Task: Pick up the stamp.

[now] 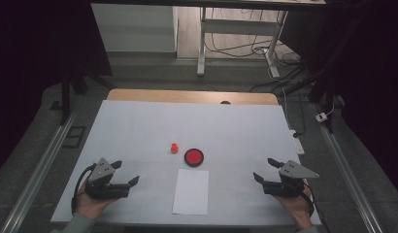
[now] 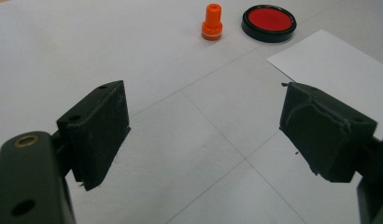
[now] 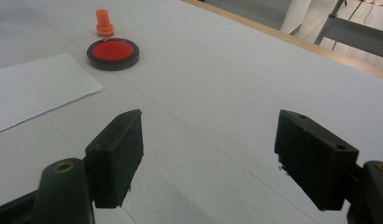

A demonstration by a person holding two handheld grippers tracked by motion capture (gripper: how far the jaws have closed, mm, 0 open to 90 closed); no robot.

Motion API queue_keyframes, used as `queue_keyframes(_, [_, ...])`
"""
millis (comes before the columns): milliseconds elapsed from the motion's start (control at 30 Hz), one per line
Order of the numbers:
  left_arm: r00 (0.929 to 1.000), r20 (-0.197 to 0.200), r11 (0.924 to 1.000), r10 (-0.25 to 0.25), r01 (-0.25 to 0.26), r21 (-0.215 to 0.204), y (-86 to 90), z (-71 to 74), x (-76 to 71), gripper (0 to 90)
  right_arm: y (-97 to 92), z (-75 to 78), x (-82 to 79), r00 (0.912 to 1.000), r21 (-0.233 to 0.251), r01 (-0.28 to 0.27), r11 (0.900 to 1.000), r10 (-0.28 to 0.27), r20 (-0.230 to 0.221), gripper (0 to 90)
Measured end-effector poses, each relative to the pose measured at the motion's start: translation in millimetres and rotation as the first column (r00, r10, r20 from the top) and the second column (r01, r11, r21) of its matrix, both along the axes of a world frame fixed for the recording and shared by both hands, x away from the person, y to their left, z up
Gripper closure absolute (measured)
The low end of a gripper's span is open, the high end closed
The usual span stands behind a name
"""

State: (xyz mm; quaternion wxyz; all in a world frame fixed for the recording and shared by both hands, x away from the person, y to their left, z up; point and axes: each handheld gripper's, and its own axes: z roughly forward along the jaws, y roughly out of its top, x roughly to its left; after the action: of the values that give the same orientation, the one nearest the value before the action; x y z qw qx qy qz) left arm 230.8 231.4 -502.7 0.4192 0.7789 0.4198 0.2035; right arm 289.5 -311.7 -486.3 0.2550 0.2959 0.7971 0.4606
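Observation:
A small orange stamp (image 1: 174,148) stands upright near the middle of the white table, with a round black-rimmed red ink pad (image 1: 193,157) just to its right. A white sheet of paper (image 1: 191,191) lies in front of them. My left gripper (image 1: 125,173) rests low at the front left, open and empty, aimed at the stamp (image 2: 212,22) and ink pad (image 2: 268,22). At the front right my right gripper (image 1: 265,170) is open too, with nothing between its jaws; the ink pad (image 3: 113,53), stamp (image 3: 104,24) and paper (image 3: 38,88) lie off to its left.
The white table cover (image 1: 139,121) ends at a wooden edge (image 1: 187,95) at the back. Behind it stand a desk frame (image 1: 236,34) and loose cables on the floor. Metal rails (image 1: 41,165) run along both sides of the table.

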Motion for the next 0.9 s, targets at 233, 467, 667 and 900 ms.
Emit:
queue_keyframes(233, [1.0,-0.002,1.0,-0.003,0.003,0.003,-0.6,-0.4,-0.6,16.0,0.7,-0.6,0.1,1.0,-0.003,-0.004,1.0,0.004,-0.005,24.4])
queue_keyframes(467, [1.0,-0.002,1.0,0.0,0.0,0.008,-0.4,-1.1,-0.1,16.0,0.6,-1.5,0.7,0.9999,-0.001,-0.005,1.0,0.005,-0.009,25.1])
queue_keyframes(667, [1.0,0.0,0.9999,0.003,-0.003,0.012,0.8,-1.5,0.8,16.0,1.5,-1.5,0.3,0.9999,-0.006,-0.006,1.0,0.006,-0.015,25.8])
queue_keyframes(900, [1.0,-0.001,0.9998,0.01,-0.01,0.017,0.7,-1.9,1.9,16.1,2.0,-2.3,0.6,0.9997,-0.007,-0.011,0.9999,0.011,-0.02,26.2])
